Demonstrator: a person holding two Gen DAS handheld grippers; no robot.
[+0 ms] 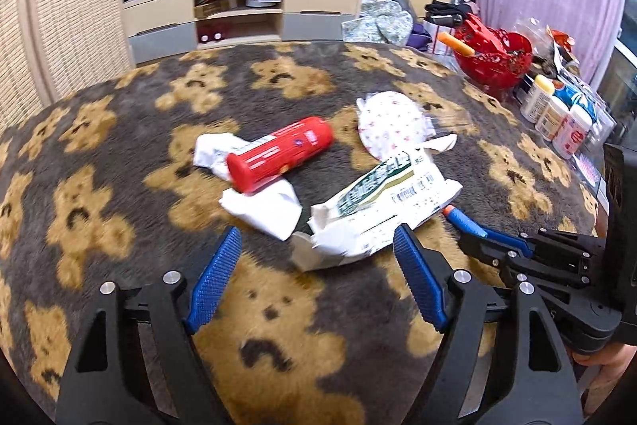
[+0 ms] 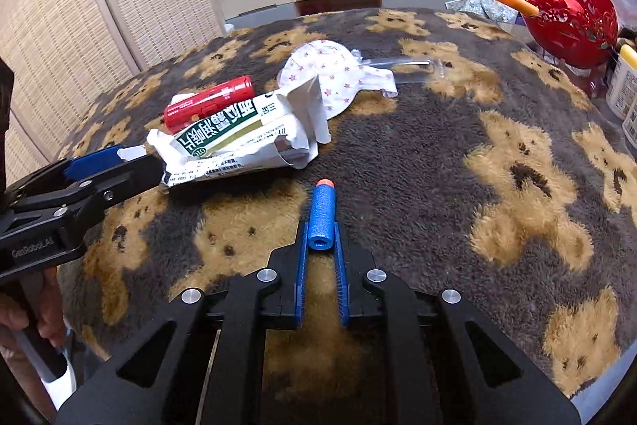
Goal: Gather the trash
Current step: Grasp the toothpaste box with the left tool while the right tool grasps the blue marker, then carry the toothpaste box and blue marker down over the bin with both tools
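While trash lay on the plush bear-print tabletop [image 2: 438, 154], both hand-held grippers worked.
Right hand-held gripper [image 2: 321, 237] pinched a soft foam dart [image 2: 323, 214]; left hand-held gripper [image 1: 314, 257], jaws apart, straddled the torn paper wrapper [image 1: 382, 210]: light, crumply, best taken by its near edge.

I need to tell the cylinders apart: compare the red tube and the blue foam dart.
The red tube is plainly larger and looks rigid with printed labelling; the blue foam dart is slim, soft foam with an orange tip. The red tube lies loose on crumpled white paper; the blue foam dart is clamped in the shut right gripper. Both are cylinders above the bear-pattern blanket.
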